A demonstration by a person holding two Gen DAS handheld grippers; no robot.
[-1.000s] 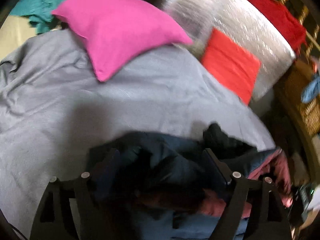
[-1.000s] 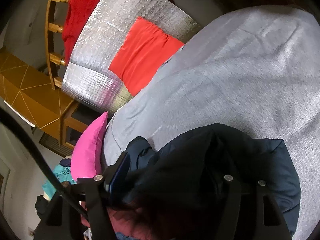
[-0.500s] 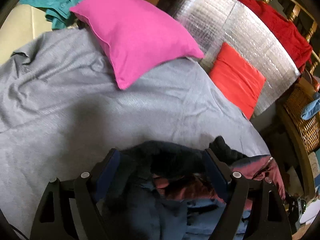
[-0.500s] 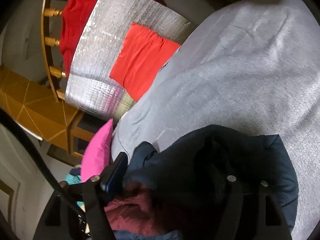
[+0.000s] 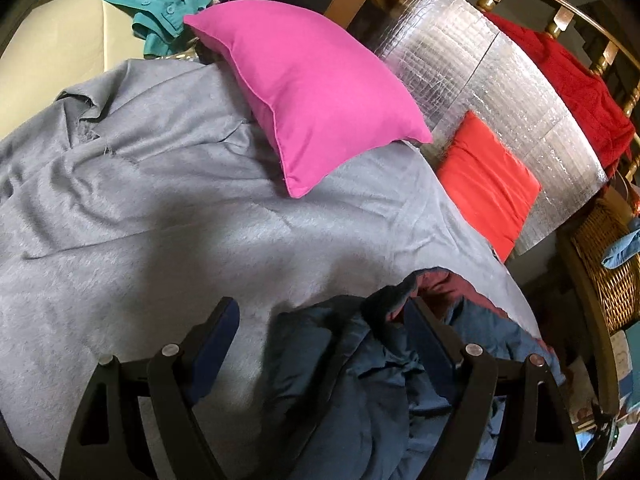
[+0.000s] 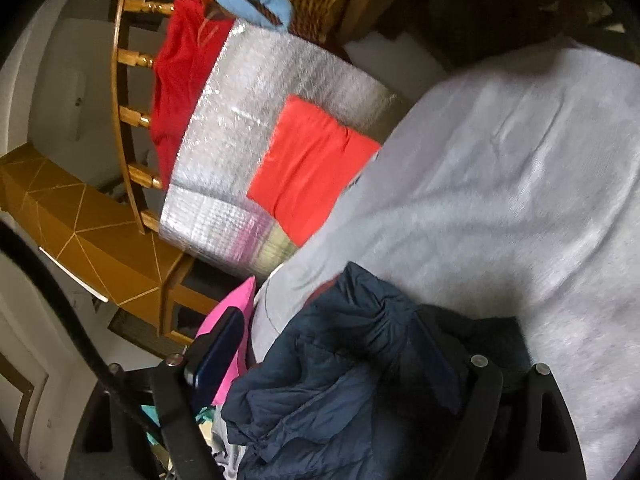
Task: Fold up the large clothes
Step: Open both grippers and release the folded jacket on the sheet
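While both of your grippers sit wide apart, the navy jacket lies bunched between their fingers on the grey blanket.

Your left gripper has its jaws spread, the right finger buried in jacket folds with the maroon lining showing beyond it, the left finger over bare blanket. Your right gripper is likewise spread, with jacket heaped between and over its right finger. A pink pillow rests at the blanket's far edge, beside a red cushion.
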